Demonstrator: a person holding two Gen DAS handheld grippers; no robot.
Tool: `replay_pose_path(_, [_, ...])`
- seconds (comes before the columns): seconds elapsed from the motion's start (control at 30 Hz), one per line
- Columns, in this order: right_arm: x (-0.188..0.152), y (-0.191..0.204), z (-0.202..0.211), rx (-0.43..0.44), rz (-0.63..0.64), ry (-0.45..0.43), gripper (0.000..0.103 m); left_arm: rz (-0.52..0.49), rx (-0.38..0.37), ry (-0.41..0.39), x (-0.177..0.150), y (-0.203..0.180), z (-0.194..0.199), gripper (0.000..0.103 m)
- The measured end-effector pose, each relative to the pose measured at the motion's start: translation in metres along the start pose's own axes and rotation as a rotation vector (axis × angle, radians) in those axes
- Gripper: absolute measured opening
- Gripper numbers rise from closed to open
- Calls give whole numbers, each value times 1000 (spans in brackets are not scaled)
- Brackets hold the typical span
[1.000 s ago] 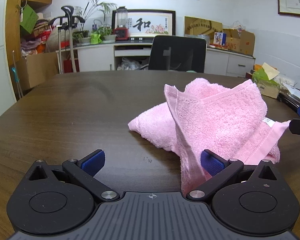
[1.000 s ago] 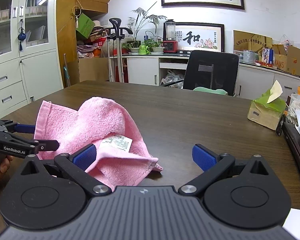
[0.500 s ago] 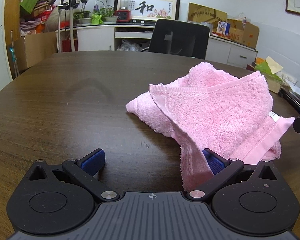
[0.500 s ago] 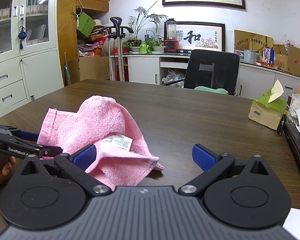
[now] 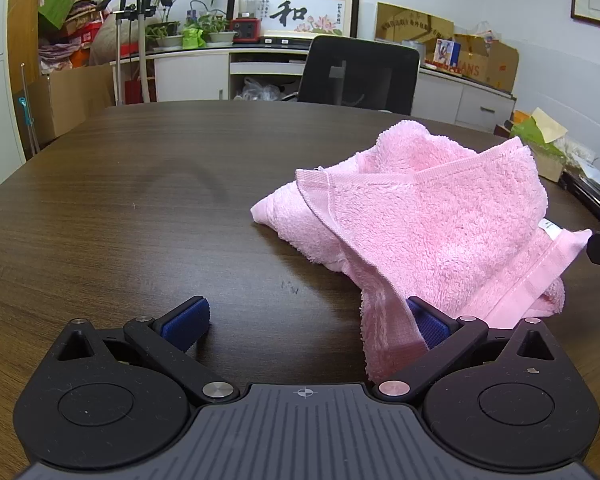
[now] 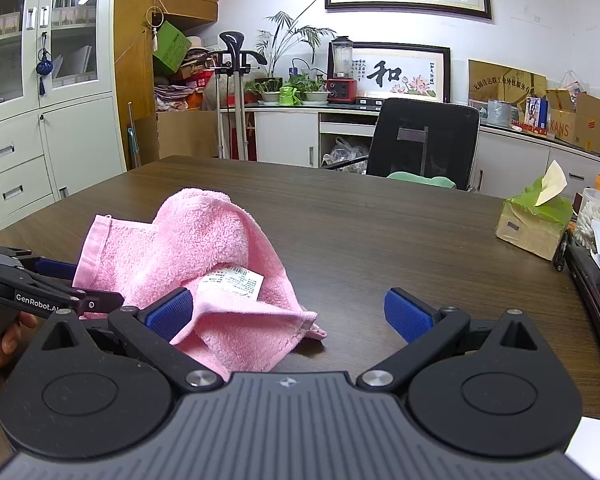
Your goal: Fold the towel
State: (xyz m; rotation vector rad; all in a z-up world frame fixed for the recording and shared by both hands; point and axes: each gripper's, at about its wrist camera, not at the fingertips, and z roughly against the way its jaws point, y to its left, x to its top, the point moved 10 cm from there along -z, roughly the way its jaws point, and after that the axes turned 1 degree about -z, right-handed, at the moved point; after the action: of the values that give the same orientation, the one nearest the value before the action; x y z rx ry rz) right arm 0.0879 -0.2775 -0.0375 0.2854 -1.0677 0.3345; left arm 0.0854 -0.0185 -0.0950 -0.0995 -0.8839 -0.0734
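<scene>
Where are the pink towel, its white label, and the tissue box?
pink towel (image 5: 440,220): left wrist view, on its fluffy upper fold.
white label (image 6: 232,282): right wrist view, on its printed middle.
tissue box (image 6: 530,230): right wrist view, on its side wall.

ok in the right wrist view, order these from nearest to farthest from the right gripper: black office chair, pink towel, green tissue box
From the right gripper:
1. pink towel, draped against its left finger, crumpled on the table's left side.
2. green tissue box, farther out on the right side of the table.
3. black office chair, beyond the table's far edge, right of centre.
</scene>
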Motion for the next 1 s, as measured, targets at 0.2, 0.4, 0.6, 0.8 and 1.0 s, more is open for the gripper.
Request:
replay_pose_path(0.2, [-1,1,-1,-2,6,5,102,-4,3,0,-2,1,-1,103])
replay_pose_path(0.4, [-2,1,-2,-5,6,8,102,-5,3,2,-1,-1,-1,103])
replay_pose_path(0.6, [-3,0,-3,-8,5,12,102,9,-13,-6,0,1,0,103])
replay_pose_path(0.8, [-3,1,-3,-9,9,13,102,16,-24,-47,5,2,5,103])
replay_pose_path(1.0, [-2,3,-1,-4,13,7,102,31,-34,-124,20,2,12,103])
